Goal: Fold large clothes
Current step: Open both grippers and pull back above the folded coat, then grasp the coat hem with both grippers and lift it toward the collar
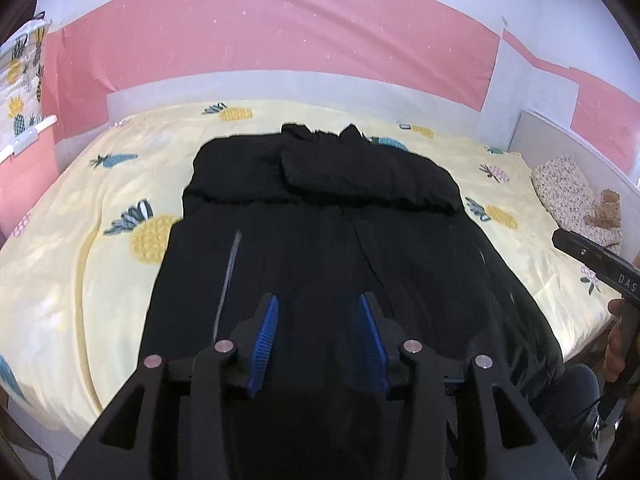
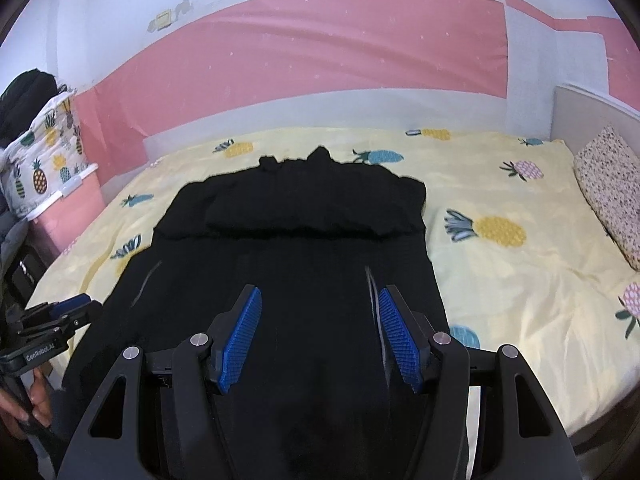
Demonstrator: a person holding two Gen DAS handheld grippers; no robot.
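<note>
The black garment [image 1: 320,248] lay spread lengthwise on the bed [image 1: 80,264], over a yellow sheet printed with pineapples. Its sleeves were folded across the chest, forming a thick band [image 2: 304,212] near the collar end; the collar pointed toward the pink wall [image 1: 272,28]. A silver zipper line [image 1: 228,280] showed on the left half.

Left claw [image 1: 318,312]: released, blue pads [image 1: 264,344] well apart, hovering above the hem end of the garment, nothing between them. Contact with the cloth could not be judged.

Right claw [image 2: 320,312]: likewise released, blue pads [image 2: 400,344] spread, nothing held, over the garment's lower right part beside a second zipper line [image 2: 372,292].

A speckled pillow [image 2: 608,188] sat at the bed's right edge, well apart from the garment.
</note>
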